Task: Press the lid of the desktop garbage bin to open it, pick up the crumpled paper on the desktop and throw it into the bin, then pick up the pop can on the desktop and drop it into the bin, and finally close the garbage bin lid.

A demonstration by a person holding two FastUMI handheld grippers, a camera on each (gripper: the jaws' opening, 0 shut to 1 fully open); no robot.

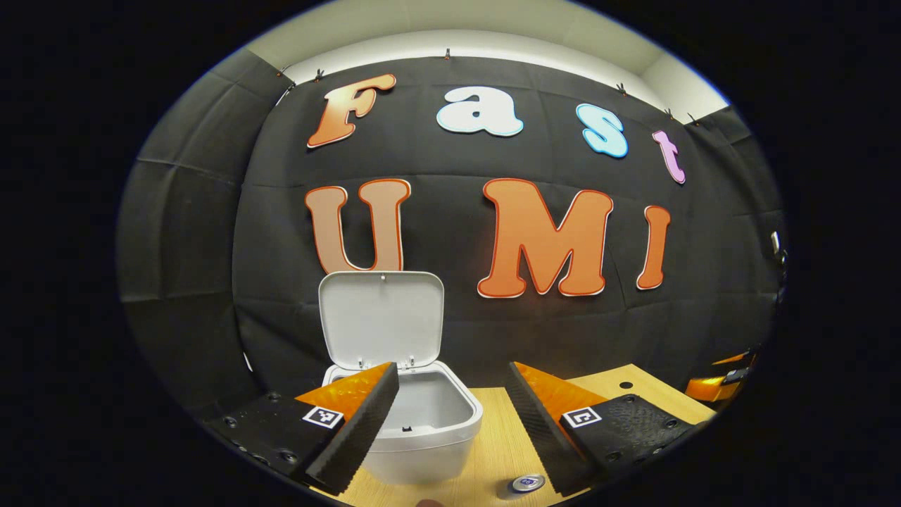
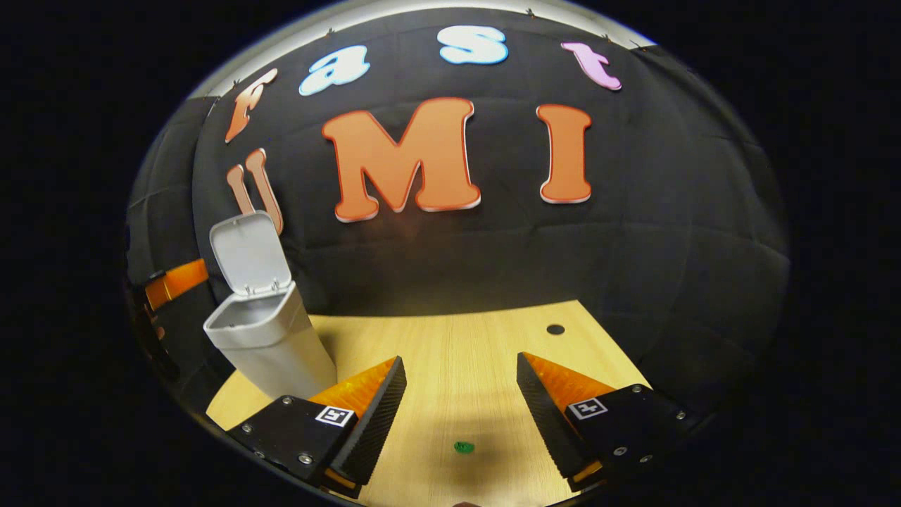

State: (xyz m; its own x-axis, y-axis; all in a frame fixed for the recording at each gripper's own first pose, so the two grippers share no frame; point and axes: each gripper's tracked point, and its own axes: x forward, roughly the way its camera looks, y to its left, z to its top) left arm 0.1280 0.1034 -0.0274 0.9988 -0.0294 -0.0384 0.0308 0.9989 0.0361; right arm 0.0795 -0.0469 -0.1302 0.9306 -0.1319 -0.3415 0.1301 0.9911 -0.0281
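The white desktop bin (image 1: 429, 429) stands straight ahead in the left gripper view with its lid (image 1: 381, 318) swung up and open. My left gripper (image 1: 451, 367) is open just in front of and slightly above the bin's rim, with nothing between its fingers. The silver top of the pop can (image 1: 526, 483) stands on the table to the right of the bin, near the gripper's right finger (image 1: 542, 422). In the right gripper view the bin (image 2: 271, 341) sits at the far left with its lid (image 2: 248, 253) raised. My right gripper (image 2: 461, 359) is open above bare table.
The light wooden table (image 2: 457, 331) runs back to the black cloth wall. It has a small round hole (image 2: 555, 329) at the back right and a little green spot (image 2: 463, 446) between the right gripper's fingers. The other gripper's orange part (image 2: 172, 282) shows left of the bin.
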